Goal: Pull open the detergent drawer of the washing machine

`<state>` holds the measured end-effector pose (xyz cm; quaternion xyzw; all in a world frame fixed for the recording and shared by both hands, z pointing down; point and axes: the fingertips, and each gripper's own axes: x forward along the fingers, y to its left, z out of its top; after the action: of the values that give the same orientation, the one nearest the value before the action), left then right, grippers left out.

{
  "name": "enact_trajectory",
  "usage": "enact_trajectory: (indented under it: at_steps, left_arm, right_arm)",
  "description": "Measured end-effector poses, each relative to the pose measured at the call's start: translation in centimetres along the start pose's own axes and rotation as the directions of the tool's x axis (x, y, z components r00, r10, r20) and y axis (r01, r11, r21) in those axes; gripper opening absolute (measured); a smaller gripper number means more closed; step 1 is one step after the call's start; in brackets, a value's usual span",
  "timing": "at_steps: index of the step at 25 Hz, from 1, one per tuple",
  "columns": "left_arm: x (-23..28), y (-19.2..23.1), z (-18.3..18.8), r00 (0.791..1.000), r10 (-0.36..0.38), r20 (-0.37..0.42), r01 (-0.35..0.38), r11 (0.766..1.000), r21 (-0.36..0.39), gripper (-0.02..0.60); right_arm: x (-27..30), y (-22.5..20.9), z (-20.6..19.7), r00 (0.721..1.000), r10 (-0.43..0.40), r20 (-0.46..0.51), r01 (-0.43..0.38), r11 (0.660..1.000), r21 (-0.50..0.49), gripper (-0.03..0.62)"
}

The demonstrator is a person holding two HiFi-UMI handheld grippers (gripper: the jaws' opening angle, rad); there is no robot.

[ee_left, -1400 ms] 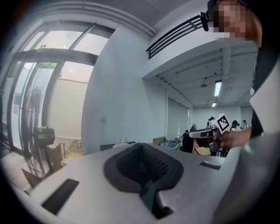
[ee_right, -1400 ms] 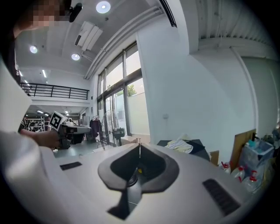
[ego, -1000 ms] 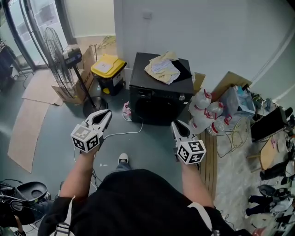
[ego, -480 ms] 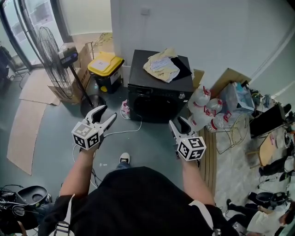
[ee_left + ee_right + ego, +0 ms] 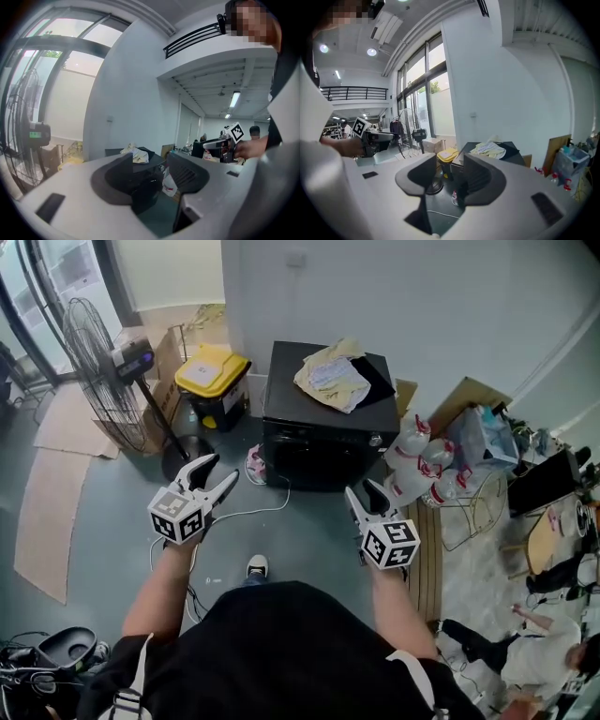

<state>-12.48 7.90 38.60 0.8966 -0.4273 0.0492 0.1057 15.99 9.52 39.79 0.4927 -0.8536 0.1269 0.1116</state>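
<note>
A black washing machine (image 5: 323,442) stands against the white wall with a crumpled yellow cloth (image 5: 330,379) on its top. Its control strip runs along the top of the front; the detergent drawer is too small to make out. My left gripper (image 5: 219,470) hangs over the floor, well short of the machine's lower left. My right gripper (image 5: 363,489) hangs short of its lower right. Both sets of jaws have just been opening and stand wide with nothing between them. In the left gripper view the machine (image 5: 149,177) shows beyond the jaws (image 5: 150,161). The right gripper view's jaws (image 5: 450,164) frame floor left of the machine (image 5: 506,152).
A standing fan (image 5: 98,367) and a yellow-lidded bin (image 5: 214,371) stand left of the machine. Large water bottles (image 5: 417,470), cardboard and a wire rack (image 5: 473,517) crowd its right. A white cable (image 5: 253,512) lies on the floor by my shoe (image 5: 255,566).
Both grippers went from shut or nearly shut to wide open. Both hands shifted slightly lower in the head view.
</note>
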Motion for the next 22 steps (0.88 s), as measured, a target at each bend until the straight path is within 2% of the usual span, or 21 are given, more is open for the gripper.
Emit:
enact_trajectory:
  at_steps: [10,22]
  left_arm:
    - [2.6,4.6,0.1,0.999,-0.025,-0.024,0.025,1.0,-0.007,0.247]
    - [4.8,7.6,-0.7,0.997,-0.055,-0.048,0.054,0.998,-0.021,0.248]
  right_arm:
    - [4.5,-0.3,0.6,1.0,-0.027,-0.013,0.027,0.999,0.024,0.186]
    - [7.4,-0.9,0.6,0.998,-0.058,-0.027,0.059,0.997,0.044,0.185]
